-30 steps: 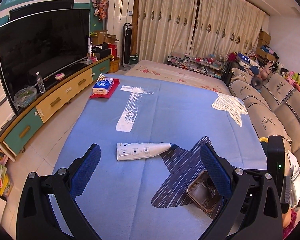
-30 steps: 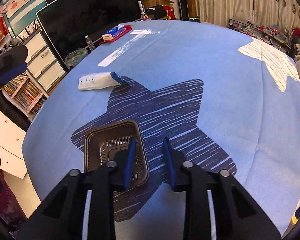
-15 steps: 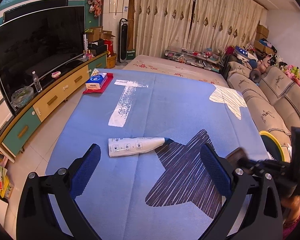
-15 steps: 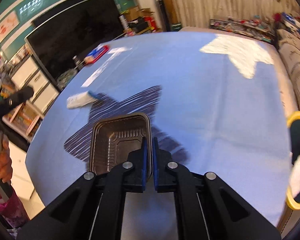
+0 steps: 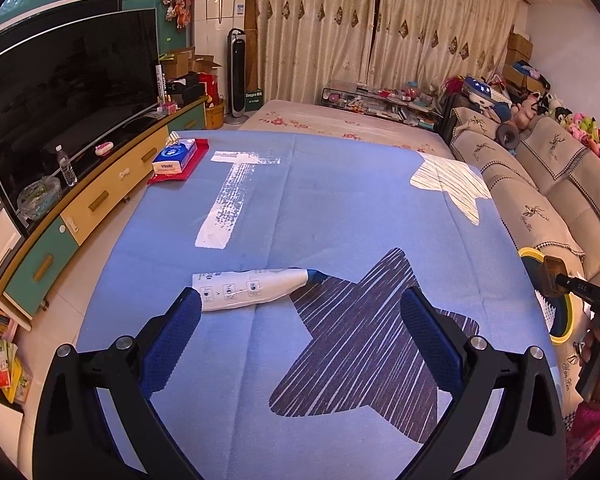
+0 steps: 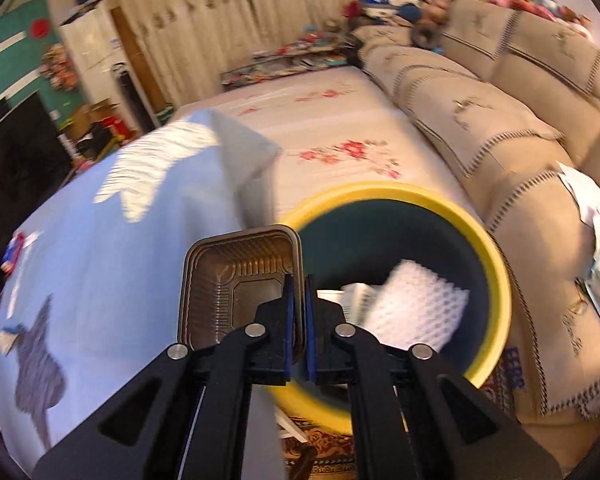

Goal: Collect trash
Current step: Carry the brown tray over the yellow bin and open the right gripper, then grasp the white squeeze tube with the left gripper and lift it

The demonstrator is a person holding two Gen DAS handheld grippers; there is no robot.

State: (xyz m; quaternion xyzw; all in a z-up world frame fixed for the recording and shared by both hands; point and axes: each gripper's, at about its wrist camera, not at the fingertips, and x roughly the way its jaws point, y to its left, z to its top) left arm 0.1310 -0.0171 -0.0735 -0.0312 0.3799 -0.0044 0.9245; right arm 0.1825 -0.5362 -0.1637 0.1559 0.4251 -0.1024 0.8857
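Blue cloth (image 5: 340, 208) is covering the table, with a white tube (image 5: 248, 289) lying on it between your left gripper (image 5: 300, 320)'s wide-spread fingers. Your right gripper (image 6: 296, 300) is pinching the brown plastic tray (image 6: 236, 280)'s rim, holding it at the yellow-rimmed bin (image 6: 496, 256)'s edge.

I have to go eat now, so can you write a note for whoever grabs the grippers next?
Right hand-held gripper: shut on the rim of the brown plastic tray, held beside the yellow-rimmed bin.
Left hand-held gripper: open, empty, above the blue cloth, pointing toward the white tube.
Done: tray picked up; white foam netting is already in the bin.
Left: move the tray over the bin and release it, then grab the tube and bin it too.
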